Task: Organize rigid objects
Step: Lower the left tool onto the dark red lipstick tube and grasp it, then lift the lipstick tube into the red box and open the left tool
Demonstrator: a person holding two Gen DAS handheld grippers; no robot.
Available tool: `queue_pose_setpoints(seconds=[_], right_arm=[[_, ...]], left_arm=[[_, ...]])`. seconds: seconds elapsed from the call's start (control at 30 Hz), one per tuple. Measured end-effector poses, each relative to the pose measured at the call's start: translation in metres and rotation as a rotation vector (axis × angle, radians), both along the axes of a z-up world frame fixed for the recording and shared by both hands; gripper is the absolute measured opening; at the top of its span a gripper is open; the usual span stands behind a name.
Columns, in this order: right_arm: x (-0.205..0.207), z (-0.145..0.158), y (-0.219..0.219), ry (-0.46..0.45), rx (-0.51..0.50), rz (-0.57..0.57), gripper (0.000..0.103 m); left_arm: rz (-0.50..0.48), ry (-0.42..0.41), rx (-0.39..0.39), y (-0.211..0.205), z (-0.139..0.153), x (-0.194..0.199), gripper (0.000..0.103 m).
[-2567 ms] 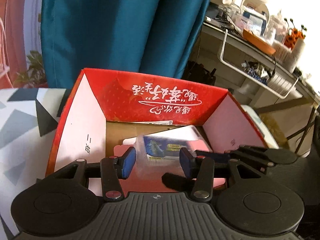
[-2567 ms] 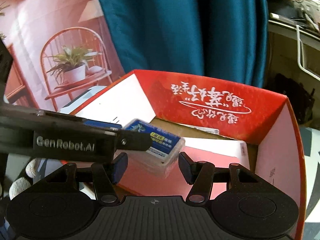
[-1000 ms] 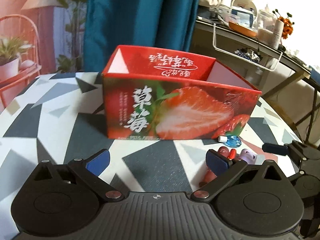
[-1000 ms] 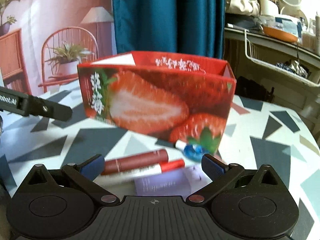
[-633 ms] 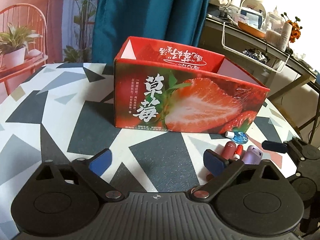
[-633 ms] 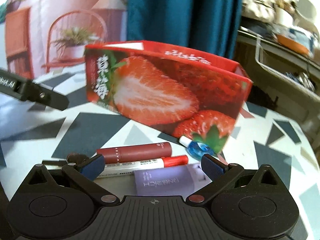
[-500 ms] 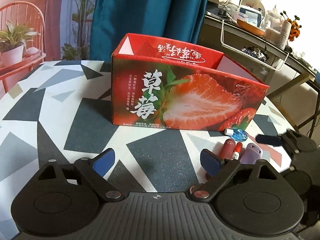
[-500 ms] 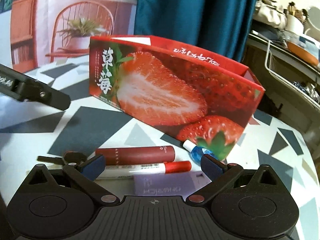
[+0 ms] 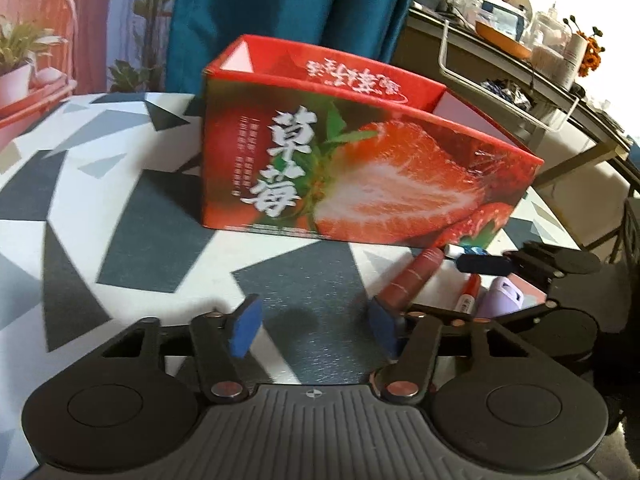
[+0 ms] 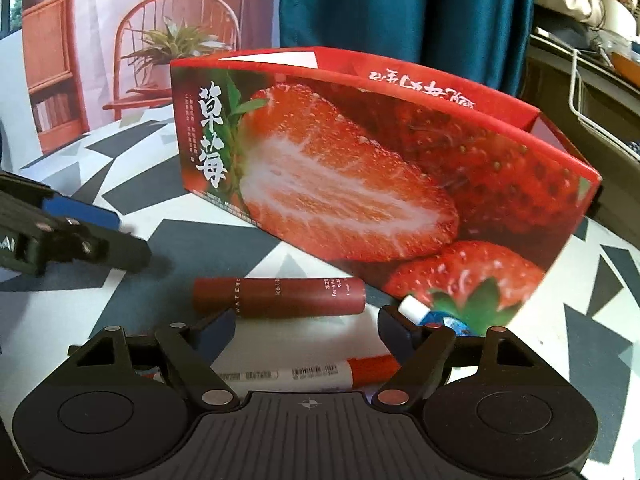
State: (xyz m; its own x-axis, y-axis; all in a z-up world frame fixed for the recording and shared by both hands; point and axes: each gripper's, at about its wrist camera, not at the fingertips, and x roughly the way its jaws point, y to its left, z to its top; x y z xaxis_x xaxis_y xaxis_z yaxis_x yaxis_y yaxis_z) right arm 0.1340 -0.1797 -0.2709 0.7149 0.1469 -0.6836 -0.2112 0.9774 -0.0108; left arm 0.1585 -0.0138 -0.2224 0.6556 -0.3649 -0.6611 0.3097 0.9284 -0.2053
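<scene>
Hovering with right hand-held gripper (image 10: 306, 332) spread wide over the dark-red roll-on tube (image 10: 279, 297) lying on the worktop (image 10: 224, 240) beside the strawberry box (image 10: 360, 184); lowering and closing likely next, left hand-held gripper (image 9: 316, 326) idling open.

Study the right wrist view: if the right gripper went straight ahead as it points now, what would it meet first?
Probably the dark red tube, lying crosswise just beyond the open right gripper; the strawberry box stands behind it. Depth is uncertain.
</scene>
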Motion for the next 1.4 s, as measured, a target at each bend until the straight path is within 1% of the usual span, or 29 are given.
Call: queue_pose_setpoints(seconds=[0.07,0.23,0.33,0.4,0.47,0.67,0.8,0.9,1.13,1.3,1.4], right_arm=[[0.005,0.001,-0.001,-0.001,0.002,0.001,0.076],[0.019,0.001,0.0,0.0,-0.027,0.026,0.071],[0.027,0.001,-0.004,0.014,0.006,0.03,0.065],[0.03,0.0,-0.004,0.017,0.022,0.034,0.06],[0.033,0.0,-0.004,0.024,0.03,0.04,0.055],[0.038,-0.001,-0.006,0.032,0.08,0.024,0.043],[0.039,-0.002,-0.01,0.033,0.117,0.009,0.041],[0.04,-0.004,-0.011,0.039,0.129,0.0,0.039],[0.043,-0.006,-0.013,0.035,0.149,-0.012,0.038],[0.041,-0.006,-0.015,0.034,0.166,-0.025,0.038],[0.04,-0.006,-0.016,0.035,0.169,-0.034,0.038]], left_arm=[[-0.016,0.008,-0.009,-0.004,-0.002,0.004,0.052],[-0.038,0.058,-0.041,-0.011,-0.008,0.013,0.047],[-0.031,0.078,-0.046,-0.011,-0.01,0.02,0.047],[-0.018,0.097,-0.069,-0.011,-0.012,0.028,0.045],[-0.013,0.12,-0.087,-0.011,-0.015,0.036,0.036],[0.003,0.14,-0.088,-0.019,-0.019,0.056,0.035],[0.006,0.128,-0.075,-0.022,-0.02,0.063,0.035],[0.005,0.107,-0.041,-0.026,-0.02,0.067,0.036],[0.002,0.088,-0.017,-0.029,-0.018,0.074,0.036],[-0.021,0.06,0.021,-0.036,-0.014,0.074,0.036],[-0.022,0.034,0.015,-0.038,-0.008,0.077,0.036]])
